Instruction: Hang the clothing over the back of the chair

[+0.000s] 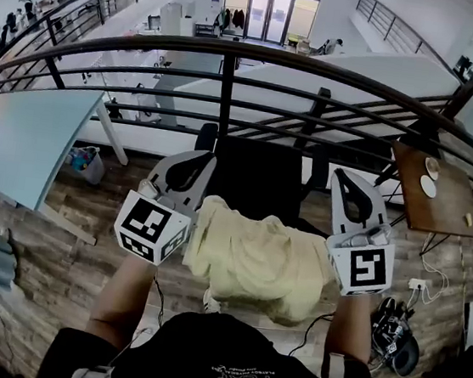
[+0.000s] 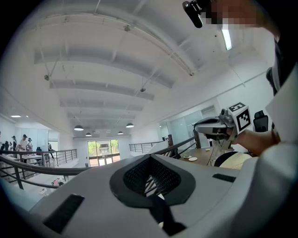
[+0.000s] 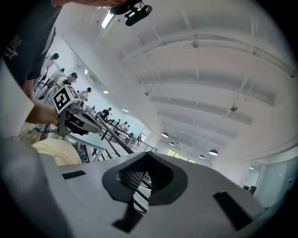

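Note:
A pale yellow garment (image 1: pixel 255 261) lies draped over the back of a black chair (image 1: pixel 259 178), right in front of me in the head view. My left gripper (image 1: pixel 197 160) is held up just left of the cloth, and its jaws are shut with nothing between them. My right gripper (image 1: pixel 348 182) is just right of the cloth, also shut and empty. In the left gripper view the shut left gripper (image 2: pixel 150 159) points level across the hall, with the right gripper (image 2: pixel 210 125) and a bit of garment (image 2: pixel 238 160) at its right. The right gripper view mirrors this: right gripper (image 3: pixel 148 156), left gripper (image 3: pixel 80 119), garment (image 3: pixel 53 151).
A black metal railing (image 1: pixel 233 81) runs across just beyond the chair, with a drop to a lower floor behind it. A brown wooden table (image 1: pixel 428 195) with small dishes stands at the right, a pale blue table (image 1: pixel 29 137) at the left. Cables and a dark bag (image 1: pixel 398 332) lie on the floor.

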`<state>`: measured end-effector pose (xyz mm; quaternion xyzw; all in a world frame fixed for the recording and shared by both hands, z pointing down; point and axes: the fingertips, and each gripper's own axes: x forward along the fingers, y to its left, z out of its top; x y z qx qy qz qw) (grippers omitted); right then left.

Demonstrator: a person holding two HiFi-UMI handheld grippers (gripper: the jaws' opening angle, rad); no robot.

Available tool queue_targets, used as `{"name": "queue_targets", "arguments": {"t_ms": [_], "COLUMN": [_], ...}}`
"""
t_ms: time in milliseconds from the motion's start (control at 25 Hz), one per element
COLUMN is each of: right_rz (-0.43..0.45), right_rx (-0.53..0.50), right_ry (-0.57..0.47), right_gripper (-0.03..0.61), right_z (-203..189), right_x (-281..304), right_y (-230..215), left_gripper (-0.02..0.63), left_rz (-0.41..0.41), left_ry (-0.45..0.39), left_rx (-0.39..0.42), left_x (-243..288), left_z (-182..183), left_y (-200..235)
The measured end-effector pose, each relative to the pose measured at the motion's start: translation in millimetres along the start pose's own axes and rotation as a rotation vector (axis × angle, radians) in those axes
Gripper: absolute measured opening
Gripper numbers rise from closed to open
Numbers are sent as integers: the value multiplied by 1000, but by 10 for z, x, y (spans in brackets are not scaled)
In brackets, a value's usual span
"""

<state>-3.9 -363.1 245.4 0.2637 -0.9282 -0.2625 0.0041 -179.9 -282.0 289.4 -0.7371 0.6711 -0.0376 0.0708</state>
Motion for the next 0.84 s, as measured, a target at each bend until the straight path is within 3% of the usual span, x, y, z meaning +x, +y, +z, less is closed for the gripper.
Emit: {"name": "queue_targets", "arguments": {"t_ms": [840], "right_rz": [26], "right_rx": [21], "right_ry": [-3], "right_gripper": [20], "right_z": [-48], "right_x": [4], "right_y": [44], "left_gripper": [12], "left_rz": [6], "left_ry": [11], "left_rx": [37], "left_x": [75], "left_z": [-8], "left_y": [-56]}}
